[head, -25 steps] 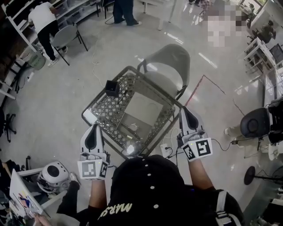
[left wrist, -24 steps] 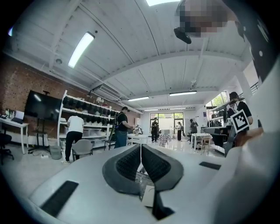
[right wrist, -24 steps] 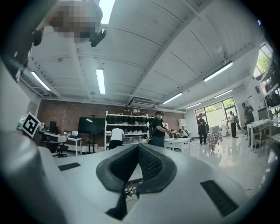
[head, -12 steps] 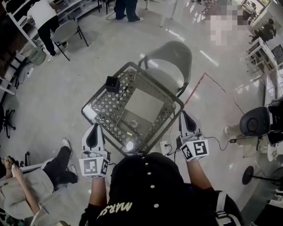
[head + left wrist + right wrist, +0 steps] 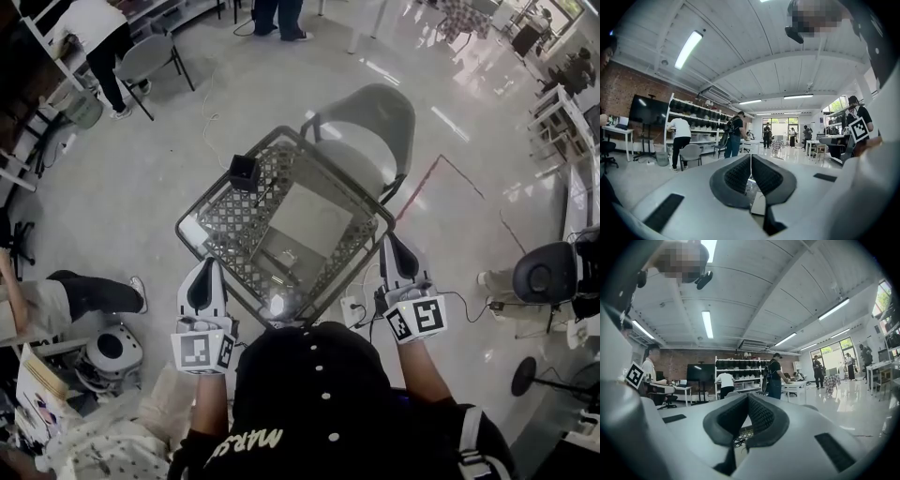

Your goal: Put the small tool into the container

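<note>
A small black square container [image 5: 243, 172] stands on the far left corner of a glass-topped table with a metal lattice rim [image 5: 330, 267]. A small pale tool [image 5: 284, 259] lies on the glass near the table's near side. My left gripper [image 5: 208, 264] hovers shut and empty off the table's near left edge. My right gripper [image 5: 388, 240] is off the near right edge, also shut with nothing in it. In the left gripper view the pads of the left gripper [image 5: 750, 165] meet. The right gripper view shows the right gripper [image 5: 747, 414] pointing across the room with its pads together.
A grey chair [image 5: 367, 120] stands behind the table. A power strip with cables [image 5: 352, 317] lies on the floor by the table's near corner. A white round device [image 5: 111, 350] and a person's legs are at lower left. A black office chair [image 5: 547, 272] is at the right.
Both grippers stay shut and nearly still beside the table. A person at the lower left has shifted across the floor, and the view has tilted slightly.
</note>
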A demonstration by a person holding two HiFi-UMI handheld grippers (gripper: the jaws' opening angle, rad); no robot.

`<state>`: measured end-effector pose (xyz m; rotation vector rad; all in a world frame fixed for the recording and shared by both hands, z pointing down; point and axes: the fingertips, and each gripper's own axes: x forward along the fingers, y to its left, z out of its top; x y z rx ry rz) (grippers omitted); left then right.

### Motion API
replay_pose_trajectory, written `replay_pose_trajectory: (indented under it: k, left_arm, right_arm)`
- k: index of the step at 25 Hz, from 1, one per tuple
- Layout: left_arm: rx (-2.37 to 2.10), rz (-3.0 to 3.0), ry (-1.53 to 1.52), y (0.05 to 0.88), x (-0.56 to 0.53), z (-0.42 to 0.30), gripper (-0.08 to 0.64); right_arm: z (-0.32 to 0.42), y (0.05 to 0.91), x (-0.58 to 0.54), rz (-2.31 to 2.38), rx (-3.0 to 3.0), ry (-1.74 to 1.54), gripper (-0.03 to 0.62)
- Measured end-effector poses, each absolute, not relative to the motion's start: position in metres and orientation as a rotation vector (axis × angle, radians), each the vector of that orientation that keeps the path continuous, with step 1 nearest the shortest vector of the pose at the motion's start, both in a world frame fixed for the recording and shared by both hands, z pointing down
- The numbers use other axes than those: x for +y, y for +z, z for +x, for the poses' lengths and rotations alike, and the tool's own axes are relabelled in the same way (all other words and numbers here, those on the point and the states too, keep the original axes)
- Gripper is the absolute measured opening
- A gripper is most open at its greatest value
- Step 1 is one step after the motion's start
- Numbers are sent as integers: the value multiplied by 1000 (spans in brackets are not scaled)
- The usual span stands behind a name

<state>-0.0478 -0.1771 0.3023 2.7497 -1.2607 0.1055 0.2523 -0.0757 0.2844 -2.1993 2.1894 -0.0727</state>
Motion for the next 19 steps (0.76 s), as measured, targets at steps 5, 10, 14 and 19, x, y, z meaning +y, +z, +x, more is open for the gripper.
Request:
replay_pose_trajectory:
  k: [5,10,14,19]
  left_arm:
    - [-1279,2742,109,297,-178,-49,31]
    - [-1279,2743,113,292,-174,-49,31]
    - [-1275,2748,113,293,-172,-49,31]
    - [-1266,2764,104,295,-173,-48,31]
  right_arm:
    - [249,276,-78,-2177,2203,-64,12]
    - [243,270,-80,-2163,2226,-55,12]
    - [238,271,-81,-2155,2243,-37,12]
    - [235,273,-83,-2158,2260,-17,12]
